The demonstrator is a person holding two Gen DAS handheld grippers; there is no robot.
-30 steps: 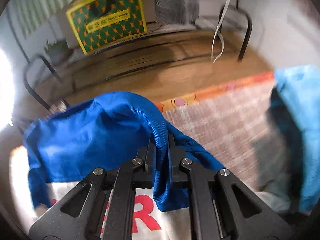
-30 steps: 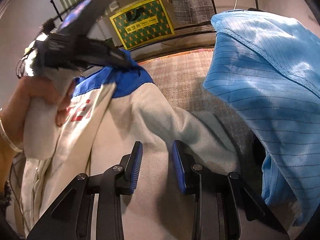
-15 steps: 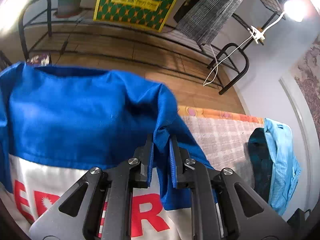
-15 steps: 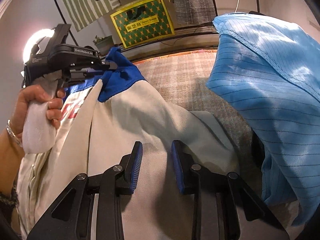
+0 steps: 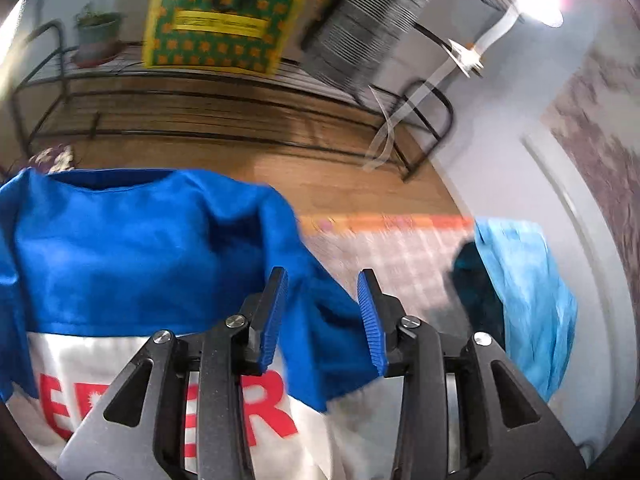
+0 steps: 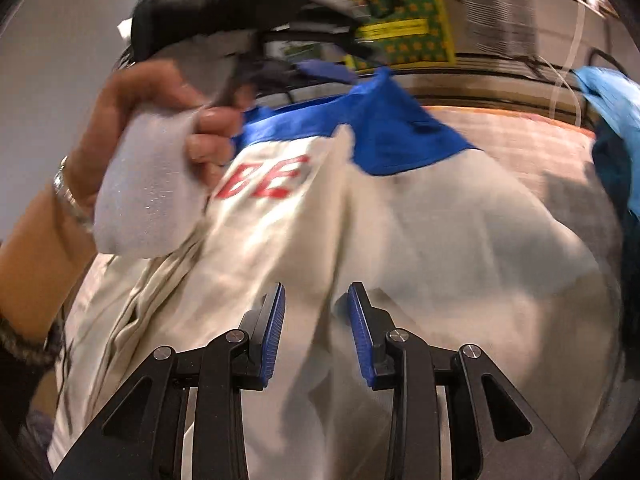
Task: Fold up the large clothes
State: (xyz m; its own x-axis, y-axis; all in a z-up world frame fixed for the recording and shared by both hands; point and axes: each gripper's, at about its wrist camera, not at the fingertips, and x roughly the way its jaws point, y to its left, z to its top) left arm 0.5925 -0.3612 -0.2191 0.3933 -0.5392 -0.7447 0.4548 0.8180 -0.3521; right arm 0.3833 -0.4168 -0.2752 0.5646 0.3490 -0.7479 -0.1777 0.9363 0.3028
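A large cream garment with a blue collar part [image 5: 132, 256] and red letters lies spread on the checked cloth surface [image 5: 400, 256]. It also fills the right wrist view [image 6: 420, 240], blue part [image 6: 400, 140] at the far end. My left gripper [image 5: 322, 292] is open just above the blue fabric, holding nothing; it shows in the right wrist view [image 6: 320, 68], blurred, in a hand. My right gripper [image 6: 316, 308] is open over the cream fabric, empty.
A light blue garment [image 5: 528, 288] lies heaped at the right, over a dark teal one [image 5: 476, 280]. It shows at the right edge of the right wrist view [image 6: 612, 96]. Beyond the surface are wooden floor, a black metal rack [image 5: 240, 136] and a yellow-green bag [image 5: 220, 20].
My left gripper has opened and let go of the blue fabric, which has dropped flat. The right gripper stays open and the view has swung left over the cream fabric.
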